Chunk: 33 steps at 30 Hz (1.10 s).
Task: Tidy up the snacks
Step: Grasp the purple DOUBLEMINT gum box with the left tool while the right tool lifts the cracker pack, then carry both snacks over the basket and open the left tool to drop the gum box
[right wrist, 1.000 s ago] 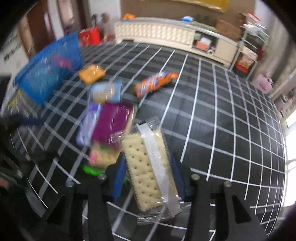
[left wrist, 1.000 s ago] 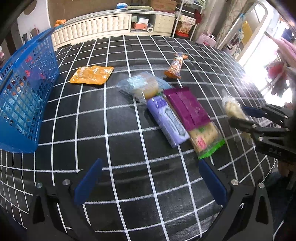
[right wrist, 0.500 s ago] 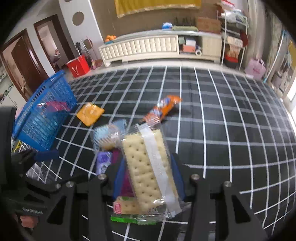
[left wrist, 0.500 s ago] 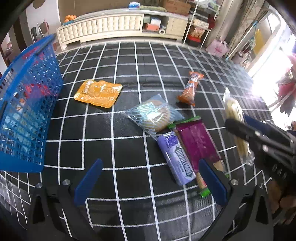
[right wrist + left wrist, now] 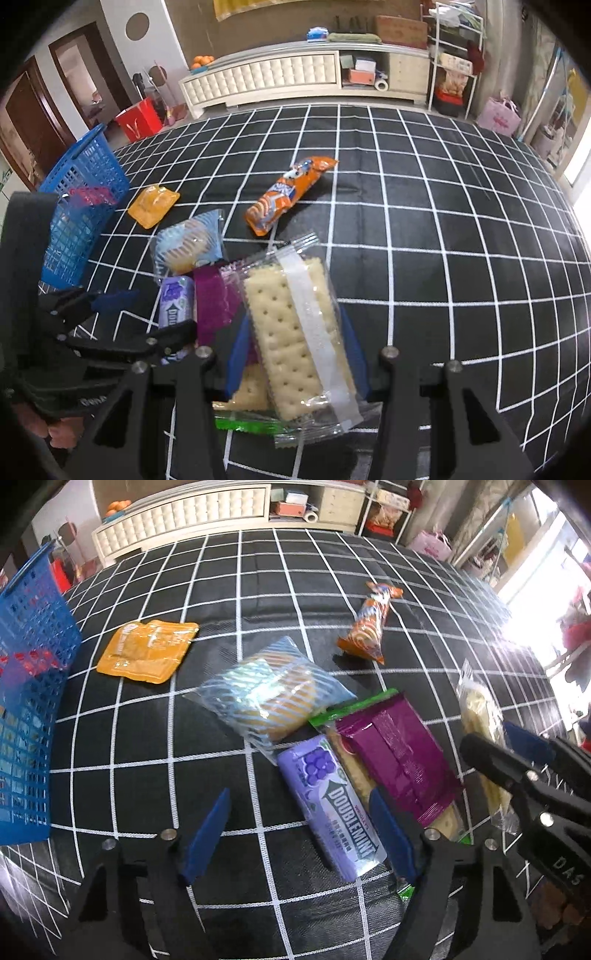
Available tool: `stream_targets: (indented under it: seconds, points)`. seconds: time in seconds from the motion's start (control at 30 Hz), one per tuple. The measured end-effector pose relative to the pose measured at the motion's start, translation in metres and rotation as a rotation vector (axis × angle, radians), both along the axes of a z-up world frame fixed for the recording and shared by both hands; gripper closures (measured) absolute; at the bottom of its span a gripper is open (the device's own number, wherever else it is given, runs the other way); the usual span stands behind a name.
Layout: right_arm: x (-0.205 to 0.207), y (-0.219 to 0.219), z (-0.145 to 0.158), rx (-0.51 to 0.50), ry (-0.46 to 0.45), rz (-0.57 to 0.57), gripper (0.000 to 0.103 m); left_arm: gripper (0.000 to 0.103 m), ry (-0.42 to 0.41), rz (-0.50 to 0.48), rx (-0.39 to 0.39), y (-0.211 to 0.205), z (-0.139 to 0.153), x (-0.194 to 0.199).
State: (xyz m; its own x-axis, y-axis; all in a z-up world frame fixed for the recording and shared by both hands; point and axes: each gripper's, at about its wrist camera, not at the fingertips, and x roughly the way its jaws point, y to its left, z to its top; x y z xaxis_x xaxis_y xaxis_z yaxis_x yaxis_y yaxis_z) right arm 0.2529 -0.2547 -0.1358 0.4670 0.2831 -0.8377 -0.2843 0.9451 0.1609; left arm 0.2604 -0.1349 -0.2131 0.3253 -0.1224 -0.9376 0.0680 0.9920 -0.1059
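Note:
A purple gum pack (image 5: 328, 801) lies on the black grid cloth between my left gripper's (image 5: 299, 834) blue fingers, close to the right finger. The jaws are closing, and the left pad is clear of the pack. Beside the gum lie a purple wrapper (image 5: 395, 760) on a green-edged cracker pack (image 5: 354, 775) and a blue-striped cookie pack (image 5: 269, 698). My right gripper (image 5: 297, 354) is shut on a clear pack of crackers (image 5: 291, 332), held above the cloth. It also shows at the right of the left wrist view.
A blue mesh basket (image 5: 29, 709) stands at the left edge with some packets inside. An orange flat packet (image 5: 147, 651) and an orange snack bar (image 5: 369, 627) lie farther back. A white cabinet (image 5: 280, 77) runs along the far wall.
My left gripper has come down and right over the gum pack, and its fingers have drawn closer together. The right gripper still holds the crackers and has rolled slightly.

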Motion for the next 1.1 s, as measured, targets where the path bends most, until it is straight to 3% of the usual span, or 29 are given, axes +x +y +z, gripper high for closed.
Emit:
stream_targets:
  seconds: [0.03,0.13,0.23,0.33,0.67,1.1]
  points:
    - [0.0,0.0,0.0,0.0,0.0,-0.001,0.051,0.029,-0.004,0.003,0.003,-0.001,0.001,0.0]
    - [-0.001,0.002,0.001,0.003,0.001,0.007,0.051,0.049,0.013,0.016,-0.038,-0.001,0.002,-0.001]
    - [-0.001,0.005,-0.002,-0.003,0.01,0.014,0.051,0.072,0.018,0.006,-0.02,-0.006,0.004,-0.005]
    - [-0.001,0.005,-0.004,-0.007,0.015,0.015,0.051,0.073,0.01,-0.004,0.019,-0.009,0.004,-0.01]
    - [-0.018,0.018,0.02,0.015,-0.039,0.05,0.051,0.074,-0.029,-0.01,-0.027,0.007,0.006,-0.027]
    - [-0.054,0.07,0.066,0.041,-0.059,0.058,0.051,0.074,-0.203,-0.003,-0.099,0.062,0.094,-0.08]
